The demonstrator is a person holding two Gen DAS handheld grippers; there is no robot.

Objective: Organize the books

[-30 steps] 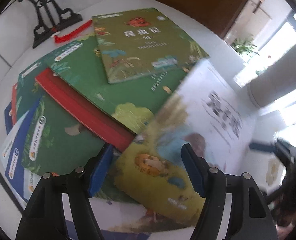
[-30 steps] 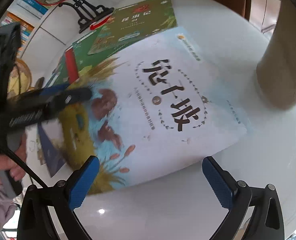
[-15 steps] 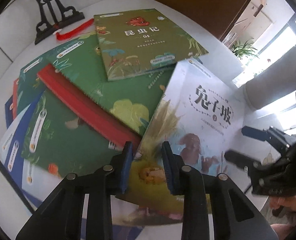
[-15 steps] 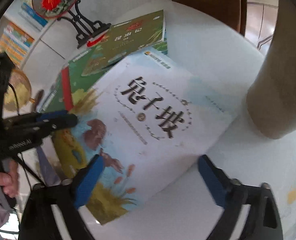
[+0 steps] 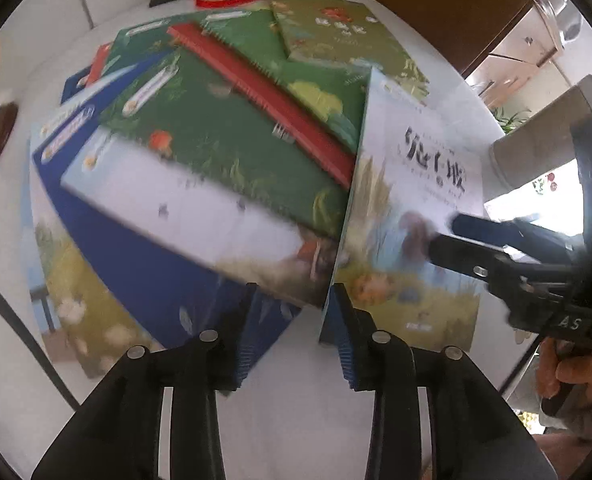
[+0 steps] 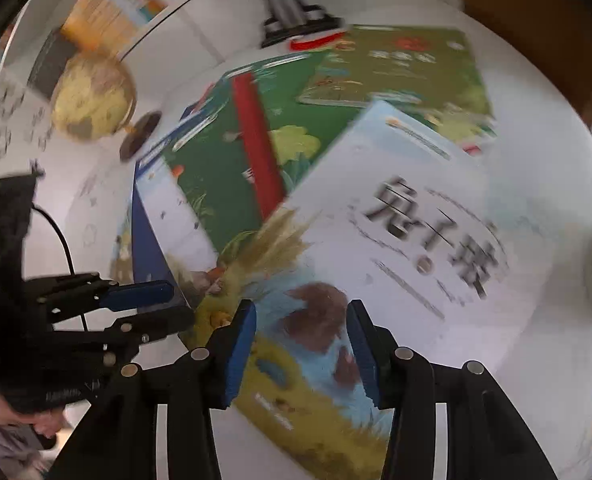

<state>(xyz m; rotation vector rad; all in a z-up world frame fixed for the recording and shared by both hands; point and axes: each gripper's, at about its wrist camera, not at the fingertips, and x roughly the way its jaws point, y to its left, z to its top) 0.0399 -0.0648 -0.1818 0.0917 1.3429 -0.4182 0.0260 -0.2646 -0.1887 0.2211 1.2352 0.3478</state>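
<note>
Books lie fanned beside a pale rabbit-cover paperback [image 6: 408, 248]; left gripper [image 5: 291, 332] opening, right gripper [image 6: 300, 356] closing, both empty; stacking unfinished.

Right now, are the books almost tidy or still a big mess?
Still messy. Nothing looks stacked yet: the green books, a red-spined book and a blue book lie fanned across the white table. In hand: the white rabbit book, between the closing right gripper. The left gripper is opening at its edge.
</note>
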